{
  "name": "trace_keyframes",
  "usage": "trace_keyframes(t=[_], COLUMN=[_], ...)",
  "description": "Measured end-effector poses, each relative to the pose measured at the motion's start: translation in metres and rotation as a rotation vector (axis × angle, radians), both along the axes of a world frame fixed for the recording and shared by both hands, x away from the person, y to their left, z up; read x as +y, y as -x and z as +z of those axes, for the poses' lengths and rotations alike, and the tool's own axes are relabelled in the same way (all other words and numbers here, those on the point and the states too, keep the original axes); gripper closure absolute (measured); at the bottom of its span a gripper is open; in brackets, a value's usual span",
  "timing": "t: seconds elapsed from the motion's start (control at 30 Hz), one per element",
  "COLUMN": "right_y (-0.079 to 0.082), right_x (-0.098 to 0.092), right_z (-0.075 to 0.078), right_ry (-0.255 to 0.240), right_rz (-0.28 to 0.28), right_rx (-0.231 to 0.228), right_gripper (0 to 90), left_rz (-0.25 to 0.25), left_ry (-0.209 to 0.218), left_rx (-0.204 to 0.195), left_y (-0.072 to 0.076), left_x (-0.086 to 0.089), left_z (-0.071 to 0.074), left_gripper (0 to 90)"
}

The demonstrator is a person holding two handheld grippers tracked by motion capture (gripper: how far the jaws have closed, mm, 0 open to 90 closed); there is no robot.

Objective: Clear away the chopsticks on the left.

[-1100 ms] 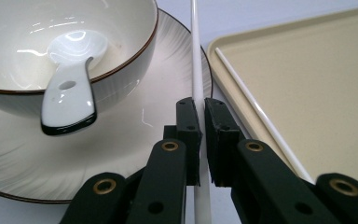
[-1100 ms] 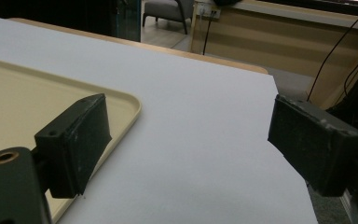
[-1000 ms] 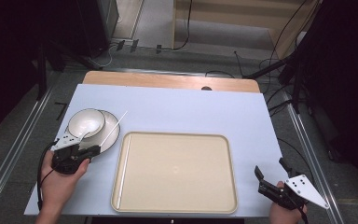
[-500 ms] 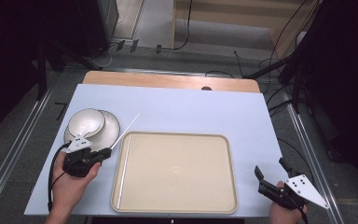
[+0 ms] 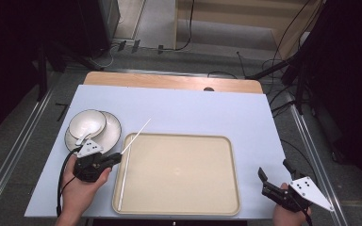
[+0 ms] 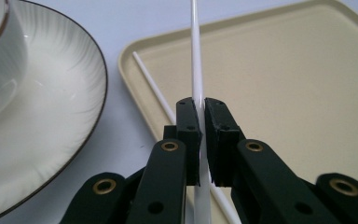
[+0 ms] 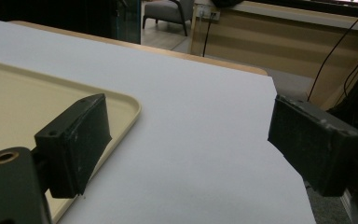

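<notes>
Two thin white plastic chopsticks are in play: one (image 6: 195, 56) is clamped between the closed jaws of the left hand-held gripper (image 6: 201, 122), the other chopstick (image 6: 154, 83) lies along the left inner edge of the beige rectangular plastic tray (image 5: 179, 174). In the high view the held stick (image 5: 137, 135) slants up and away from the left hand-held gripper (image 5: 115, 157), crossing above the tray's near-left corner. A white ribbed ceramic plate with a dark rim (image 5: 108, 134) carrying a white bowl (image 5: 87, 125) and spoon sits just beside the tray on the pale blue tabletop (image 5: 193, 110). The right hand-held gripper (image 5: 274, 181) rests at the near-right corner, jaws wide apart and empty

Risks from here, as judged: the grip sits near one end of the stick, so the long free end can pivot or slip between the pads; a release too far left would drop it on the tray rim or the plate instead of beside its mate
</notes>
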State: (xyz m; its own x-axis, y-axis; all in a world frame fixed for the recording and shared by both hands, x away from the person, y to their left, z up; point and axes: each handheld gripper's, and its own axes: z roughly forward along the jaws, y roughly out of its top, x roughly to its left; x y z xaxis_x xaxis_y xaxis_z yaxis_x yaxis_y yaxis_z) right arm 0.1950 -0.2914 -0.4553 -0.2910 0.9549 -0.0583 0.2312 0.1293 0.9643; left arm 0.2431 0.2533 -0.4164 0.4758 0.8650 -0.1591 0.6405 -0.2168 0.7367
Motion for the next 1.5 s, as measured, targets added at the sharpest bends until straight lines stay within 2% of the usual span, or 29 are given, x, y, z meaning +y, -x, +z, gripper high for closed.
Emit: trace_keyframes(t=[0.3, 0.63, 1.1, 1.27, 1.43, 1.5], right_y=[0.0, 0.0, 0.0, 0.0, 0.0, 0.0], right_x=[0.003, 0.003, 0.004, 0.004, 0.004, 0.003], right_z=[0.0, 0.0, 0.0, 0.0, 0.0, 0.0], right_ry=[0.004, 0.001, 0.001, 0.001, 0.001, 0.001], right_rz=[0.003, 0.004, 0.006, 0.004, 0.006, 0.006], right_rx=[-0.002, -0.002, -0.002, -0.002, -0.002, 0.0], right_gripper=[13.3, 13.3, 13.4, 13.3, 13.3, 13.3], left_rz=[-0.029, -0.05, -0.082, -0.075, -0.08, -0.076], left_ry=[0.009, 0.035, 0.012, -0.001, -0.018, -0.014], left_rx=[0.009, 0.041, 0.108, 0.145, 0.202, 0.201], left_y=[0.004, 0.008, 0.016, 0.016, 0.017, 0.017], left_x=[-0.016, -0.035, -0.067, -0.074, -0.08, -0.082], left_z=[-0.003, -0.01, -0.027, -0.033, -0.04, -0.041], left_gripper=[85.3, 85.3, 85.3, 85.3, 85.4, 85.3])
